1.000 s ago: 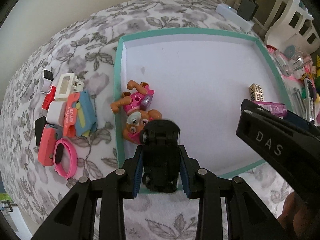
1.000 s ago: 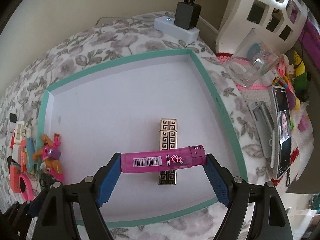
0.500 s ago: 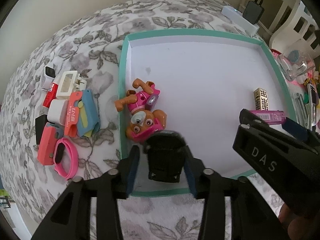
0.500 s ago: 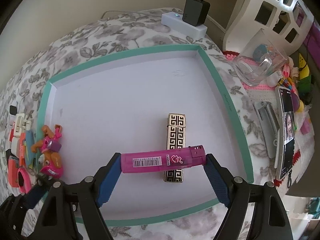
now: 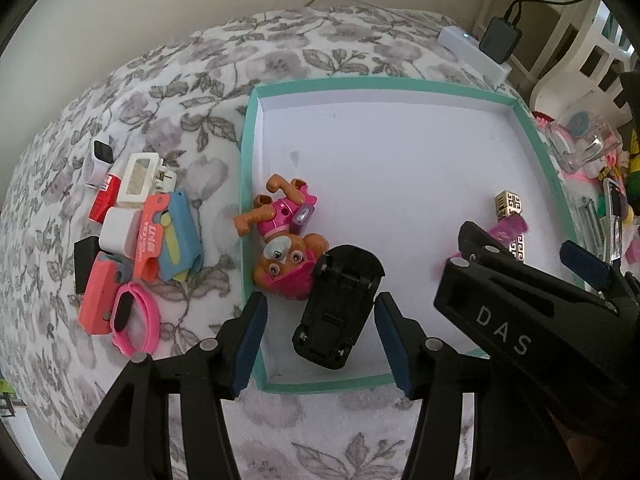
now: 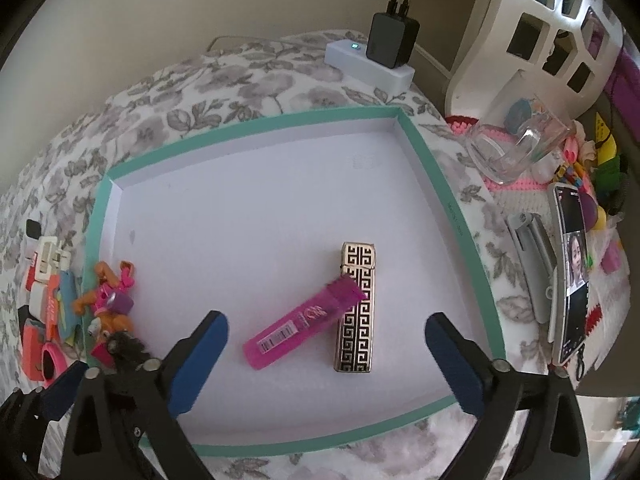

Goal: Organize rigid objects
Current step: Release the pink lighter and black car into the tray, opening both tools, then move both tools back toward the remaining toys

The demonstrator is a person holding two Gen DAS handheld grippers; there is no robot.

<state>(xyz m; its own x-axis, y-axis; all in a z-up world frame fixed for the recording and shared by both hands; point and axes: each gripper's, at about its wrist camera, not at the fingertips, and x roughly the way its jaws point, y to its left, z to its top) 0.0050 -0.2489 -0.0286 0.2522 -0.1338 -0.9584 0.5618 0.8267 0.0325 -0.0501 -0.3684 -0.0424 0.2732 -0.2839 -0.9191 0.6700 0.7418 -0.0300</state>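
Note:
A teal-rimmed white box (image 5: 248,152) (image 6: 440,184) lies on a floral bedspread. My left gripper (image 5: 320,336) is open; a black toy car (image 5: 338,306) lies upside down in the box between its fingers, against a pink-and-brown puppy figure (image 5: 282,236). My right gripper (image 6: 326,364) is open; a pink lighter (image 6: 302,322) lies blurred in the box ahead of it, its end on a gold-and-black patterned lighter (image 6: 356,306). The right gripper's body (image 5: 520,320) shows in the left wrist view.
Left of the box lies a cluster of small items (image 5: 132,236): a pink band, red, white, blue and black pieces. Right of it are a glass cup (image 6: 516,148), a phone (image 6: 572,280), a stapler and toys. A power strip with charger (image 6: 380,60) sits behind.
Both grippers have opened and drawn back. The black car dropped into the box beside the puppy figure. The pink lighter left the right gripper and fell onto the patterned lighter.

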